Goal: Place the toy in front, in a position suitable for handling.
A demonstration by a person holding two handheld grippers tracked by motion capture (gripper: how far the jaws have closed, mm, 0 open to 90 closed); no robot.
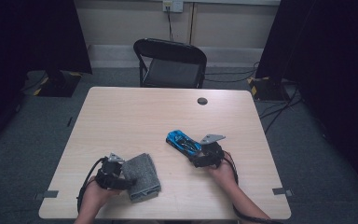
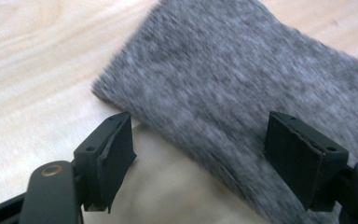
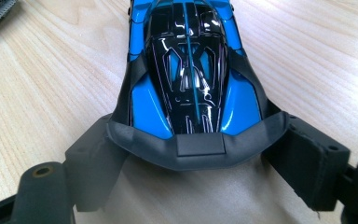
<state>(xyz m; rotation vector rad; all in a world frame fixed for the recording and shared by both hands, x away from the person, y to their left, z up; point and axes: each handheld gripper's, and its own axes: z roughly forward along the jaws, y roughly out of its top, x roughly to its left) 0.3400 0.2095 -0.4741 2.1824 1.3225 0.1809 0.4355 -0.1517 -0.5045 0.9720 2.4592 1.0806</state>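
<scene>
On the wooden table (image 1: 135, 112), nearest its front edge, a folded grey cloth (image 1: 142, 176) is met at its left edge by the left gripper (image 1: 121, 175), whose jaws are held apart over the cloth's edge without pinching it. To the cloth's right and farther back, the tail of a blue and black toy car (image 1: 182, 141) is clamped between the jaws of the right gripper (image 1: 200, 151). Beyond the table, a black folding chair (image 1: 171, 63) is seen.
</scene>
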